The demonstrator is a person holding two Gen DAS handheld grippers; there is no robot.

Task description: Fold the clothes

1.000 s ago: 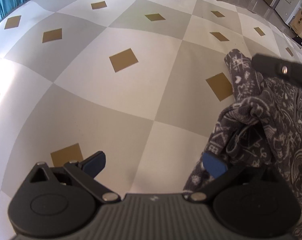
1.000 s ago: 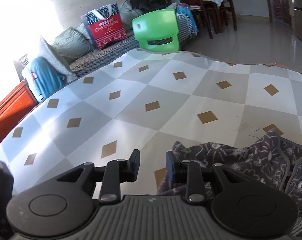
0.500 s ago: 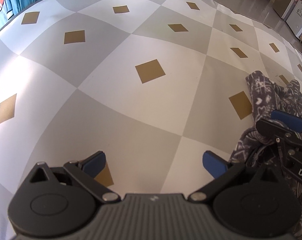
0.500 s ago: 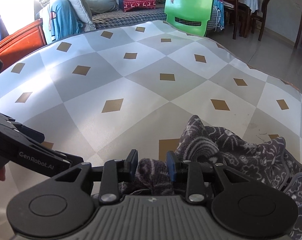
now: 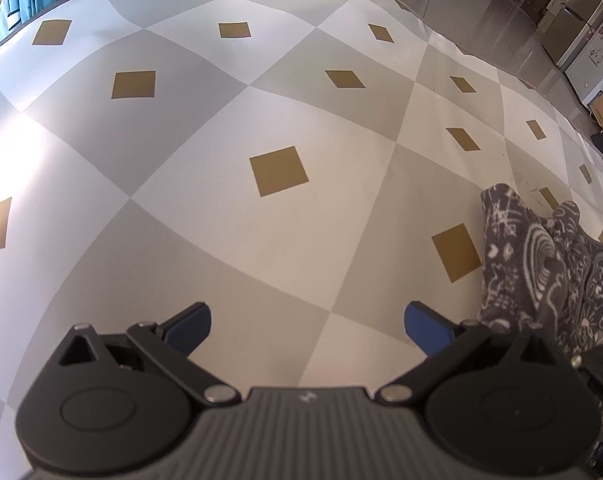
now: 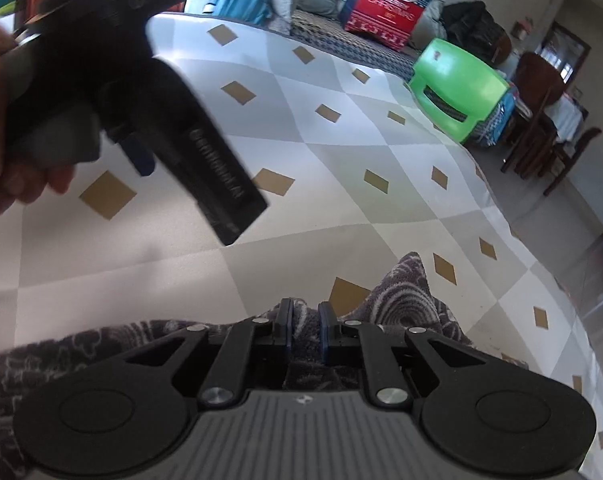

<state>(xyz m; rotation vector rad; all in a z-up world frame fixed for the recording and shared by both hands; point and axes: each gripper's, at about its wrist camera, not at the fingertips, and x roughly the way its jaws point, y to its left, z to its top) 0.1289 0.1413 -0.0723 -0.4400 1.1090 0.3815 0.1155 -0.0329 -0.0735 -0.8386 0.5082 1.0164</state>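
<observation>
A dark grey fleece garment with a white doodle print lies bunched at the right edge of the left wrist view. My left gripper is open with nothing between its blue pads, and the garment sits just to its right. In the right wrist view my right gripper is shut on a fold of the garment, which spreads under and to both sides of it. The left gripper body hangs at upper left there, held by a hand.
The work surface is a mat of grey and cream checks with gold diamonds. Beyond its far edge stand a green plastic chair, a red Christmas bag, cushions, and dark wooden chairs. Appliances stand at far right.
My right gripper closed onto a fold of the garment and swung round. My left gripper let the fabric go from its right side and drew back to the left, staying open.
</observation>
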